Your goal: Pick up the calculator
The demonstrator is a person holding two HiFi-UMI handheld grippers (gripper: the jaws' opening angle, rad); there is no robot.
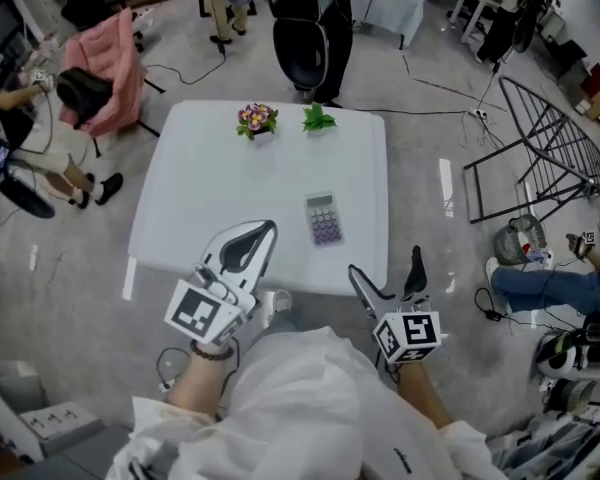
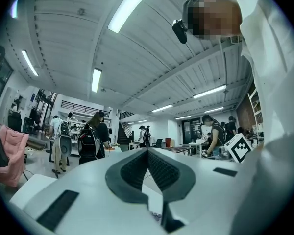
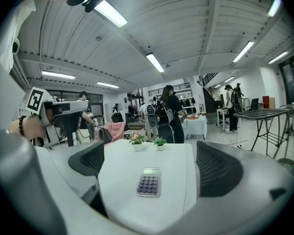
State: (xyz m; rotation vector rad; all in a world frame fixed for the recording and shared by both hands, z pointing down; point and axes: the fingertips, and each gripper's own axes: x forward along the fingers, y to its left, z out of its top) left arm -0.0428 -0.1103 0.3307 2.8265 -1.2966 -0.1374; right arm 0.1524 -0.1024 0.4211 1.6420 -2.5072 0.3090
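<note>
A small calculator (image 1: 323, 218) with purple keys and a green display lies flat on the white table (image 1: 210, 183), right of its middle; it also shows between the jaws in the right gripper view, calculator (image 3: 149, 181). My right gripper (image 1: 387, 274) stands open at the table's near right edge, short of the calculator, nothing between its fingers. My left gripper (image 1: 262, 232) is shut and empty, over the near edge left of the calculator. In the left gripper view the left gripper (image 2: 148, 152) points upward toward the ceiling, pads together.
Two small potted plants, one flowering (image 1: 257, 121) and one green (image 1: 319, 119), stand at the table's far edge. A person with a backpack (image 1: 310, 28) stands just beyond it. A pink chair (image 1: 105, 73) is at far left, a metal rack (image 1: 540, 153) at right.
</note>
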